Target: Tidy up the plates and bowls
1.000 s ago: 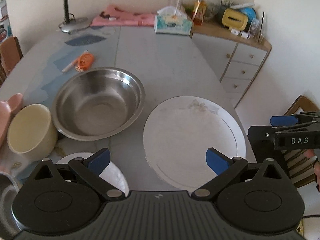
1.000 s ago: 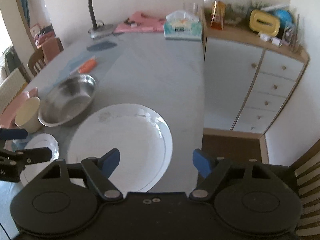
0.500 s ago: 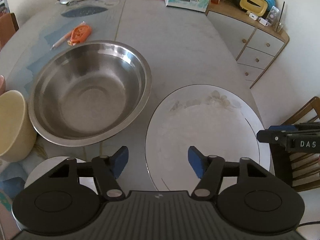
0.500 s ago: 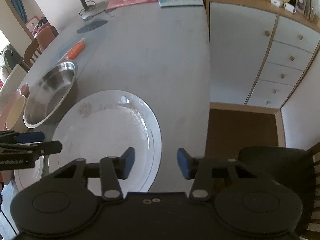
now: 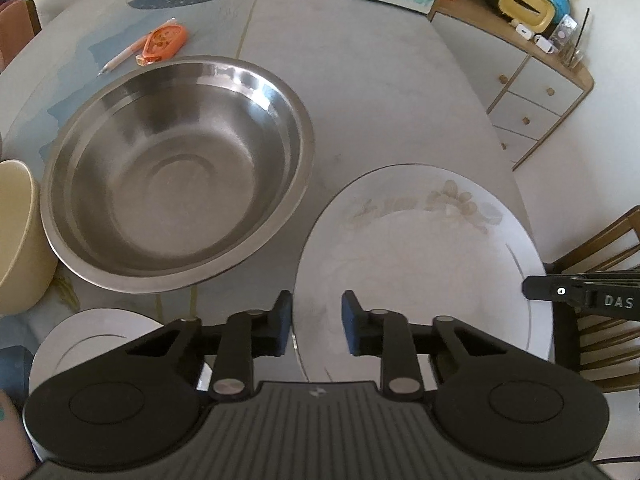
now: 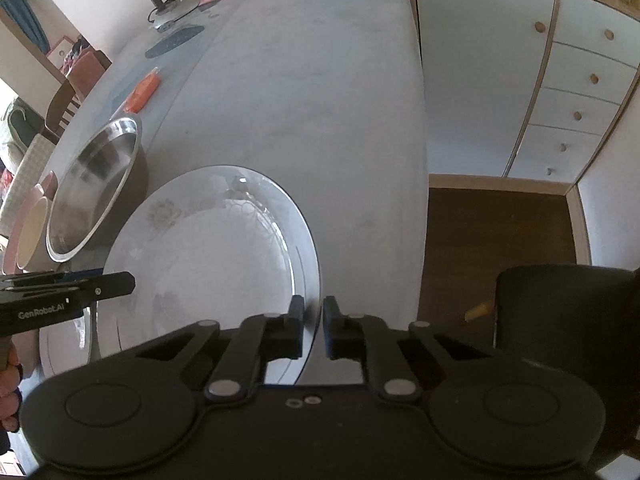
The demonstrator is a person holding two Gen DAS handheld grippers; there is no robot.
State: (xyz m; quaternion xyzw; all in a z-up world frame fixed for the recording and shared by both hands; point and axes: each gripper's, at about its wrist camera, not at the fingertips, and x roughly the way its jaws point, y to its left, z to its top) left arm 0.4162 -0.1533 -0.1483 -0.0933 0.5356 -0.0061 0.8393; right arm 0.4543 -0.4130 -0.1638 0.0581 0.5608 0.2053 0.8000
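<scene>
At opposite rims of the plate [image 5: 420, 264], both hand-held grippers — left [image 5: 316, 322], right [image 6: 312, 326] — have just closed narrowly over its edge; lift level, together.

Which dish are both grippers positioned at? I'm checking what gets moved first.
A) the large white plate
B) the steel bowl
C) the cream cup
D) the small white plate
A: the left gripper and right gripper both straddle the rim of the large white plate, on opposite sides.
</scene>
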